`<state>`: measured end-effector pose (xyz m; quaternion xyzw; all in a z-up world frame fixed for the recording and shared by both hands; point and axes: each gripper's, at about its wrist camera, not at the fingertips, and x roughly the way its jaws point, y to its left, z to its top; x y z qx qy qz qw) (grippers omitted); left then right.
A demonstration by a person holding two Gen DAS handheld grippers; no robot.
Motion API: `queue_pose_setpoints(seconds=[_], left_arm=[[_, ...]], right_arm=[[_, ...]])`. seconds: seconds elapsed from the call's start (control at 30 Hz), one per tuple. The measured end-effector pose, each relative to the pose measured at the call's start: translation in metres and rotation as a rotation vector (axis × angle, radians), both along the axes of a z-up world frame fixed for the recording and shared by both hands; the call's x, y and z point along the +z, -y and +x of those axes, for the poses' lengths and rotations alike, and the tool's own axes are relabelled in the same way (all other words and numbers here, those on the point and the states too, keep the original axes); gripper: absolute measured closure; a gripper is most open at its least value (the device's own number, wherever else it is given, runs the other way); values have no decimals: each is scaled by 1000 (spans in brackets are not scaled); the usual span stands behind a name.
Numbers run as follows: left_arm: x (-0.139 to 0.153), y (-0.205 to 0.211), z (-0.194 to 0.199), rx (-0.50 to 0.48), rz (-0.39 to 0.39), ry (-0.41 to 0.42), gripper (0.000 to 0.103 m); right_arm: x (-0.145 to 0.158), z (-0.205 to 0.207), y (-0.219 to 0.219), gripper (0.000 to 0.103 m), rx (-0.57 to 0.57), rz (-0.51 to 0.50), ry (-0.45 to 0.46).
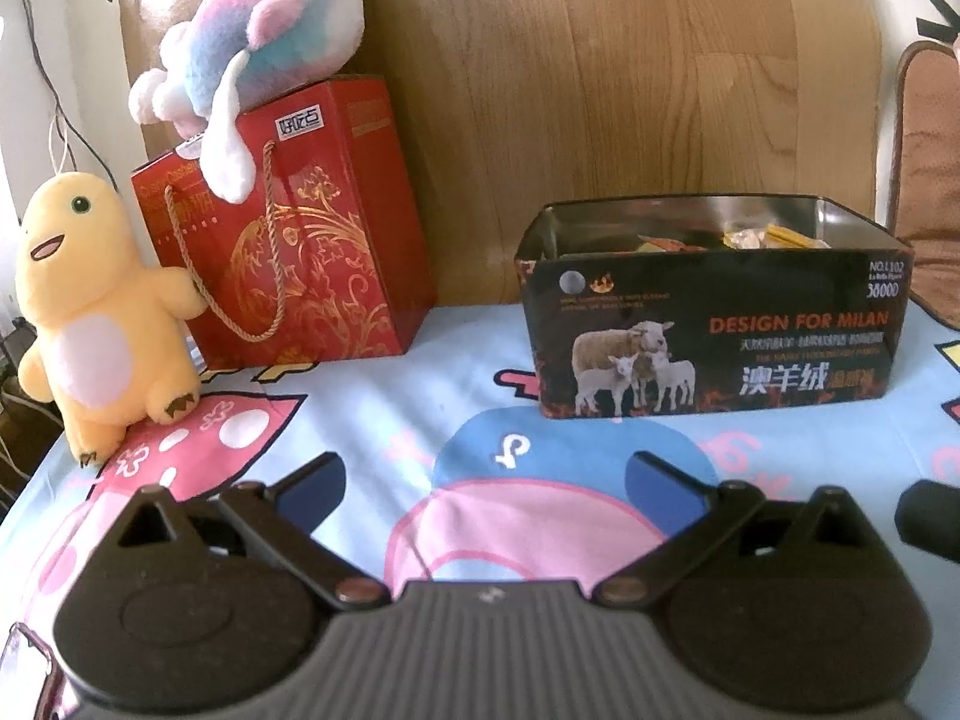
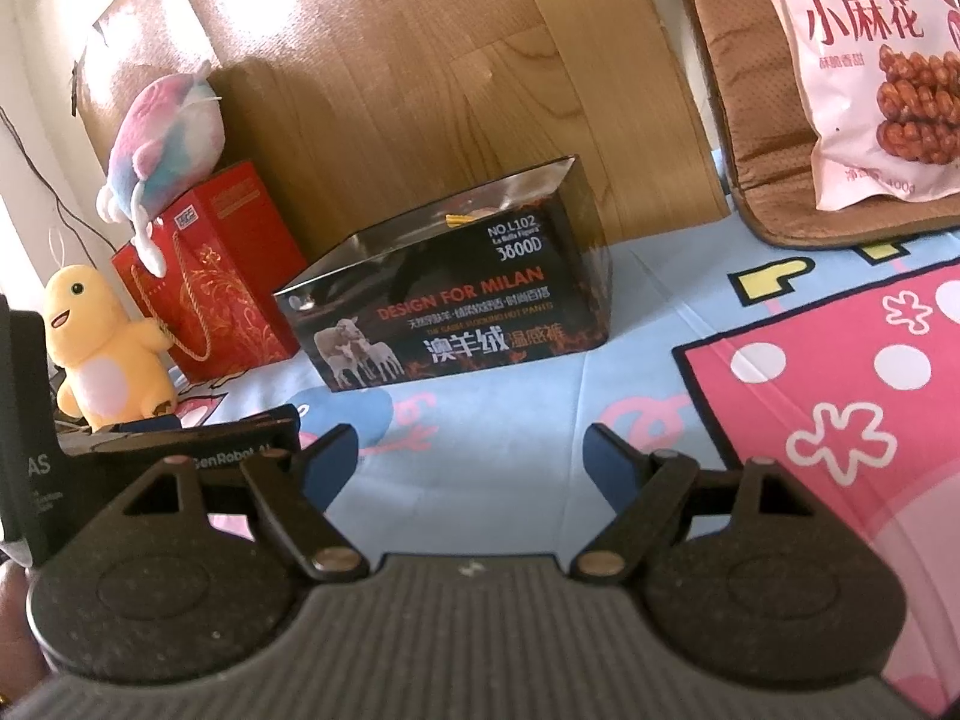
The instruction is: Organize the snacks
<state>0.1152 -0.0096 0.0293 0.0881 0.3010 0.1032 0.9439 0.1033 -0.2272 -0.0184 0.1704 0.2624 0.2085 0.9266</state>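
Tin (image 1: 714,324) sits open on bedsheet (image 2: 648,312), wrapped snacks (image 1: 762,237) inside. Snack bag (image 2: 864,60) leans on cushion (image 2: 744,120), far right. Left gripper (image 1: 483,483) and right gripper (image 2: 471,459): both apart, empty. Bag prob. light, crinkly, contents brittle; take by edge seam.

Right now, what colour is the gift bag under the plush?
Red with gold floral print; the gift bag shows best in the left wrist view.
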Motion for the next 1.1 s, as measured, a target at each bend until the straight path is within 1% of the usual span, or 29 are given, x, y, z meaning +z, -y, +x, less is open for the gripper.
queue_pose_setpoints(seconds=[0.53,0.8,0.87,1.0,1.1], left_arm=[[0,5,-2,-24,7,1,0],[1,6,-4,-55,-18,-2,0],[0,8,-4,-54,-12,-7,0],[-1,6,-3,-51,-28,-18,0],[-1,6,-2,-43,-18,-18,0]], right_arm=[[1,-2,-2,19,6,-11,16],[1,-1,-2,19,6,-10,16],[1,-1,-2,19,5,-9,16],[1,-2,-3,19,6,-8,16],[1,-2,-3,19,6,-10,21]])
